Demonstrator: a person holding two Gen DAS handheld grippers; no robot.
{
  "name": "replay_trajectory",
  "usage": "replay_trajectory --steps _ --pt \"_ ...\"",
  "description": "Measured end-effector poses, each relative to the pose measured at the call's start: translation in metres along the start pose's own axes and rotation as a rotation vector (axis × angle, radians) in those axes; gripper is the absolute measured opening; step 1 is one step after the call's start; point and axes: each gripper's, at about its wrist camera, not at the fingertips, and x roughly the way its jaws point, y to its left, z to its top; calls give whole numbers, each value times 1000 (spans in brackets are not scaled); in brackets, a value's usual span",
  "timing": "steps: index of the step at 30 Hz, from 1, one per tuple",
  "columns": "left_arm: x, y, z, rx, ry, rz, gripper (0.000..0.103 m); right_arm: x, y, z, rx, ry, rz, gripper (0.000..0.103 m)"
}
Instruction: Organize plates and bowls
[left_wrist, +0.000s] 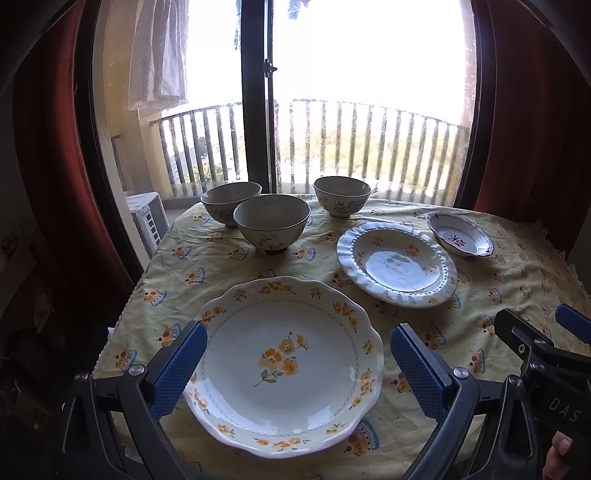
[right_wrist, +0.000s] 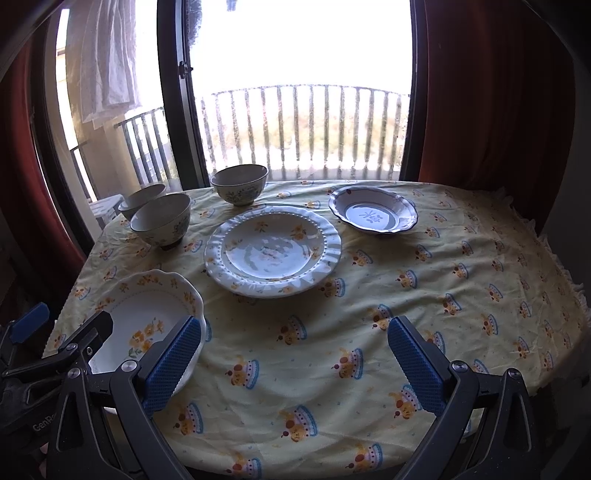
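Nothing is stacked yet: six dishes lie spread over the counter, which carries a yellow printed cloth. The left gripper hangs with its blue pads wide apart on either side of the large flowered plate and holds nothing. The right gripper is just as wide apart and empty, over bare cloth to the right of that plate.

Farther back sit the frilled plate in the middle and a small shallow dish to its right. Three bowls stand near the window: the near bowl, just beside the far-left bowl, and a third bowl apart to the right.

The main risk, as I judge it, is the grip on the large plate. It lies flat with a glossy, scalloped rim, so pads closing on the edge could slip, or push the plate along the loose cloth and wrinkle it. The two close bowls could knock together if a gripper reaches between them. The plate also sits near the counter's front edge, so a shove toward the person could send it off.
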Motion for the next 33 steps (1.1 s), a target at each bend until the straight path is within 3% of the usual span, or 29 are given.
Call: replay_trajectory --steps 33 --pt "3 -1 0 1 11 0 100 1 -3 2 4 -2 -8 102"
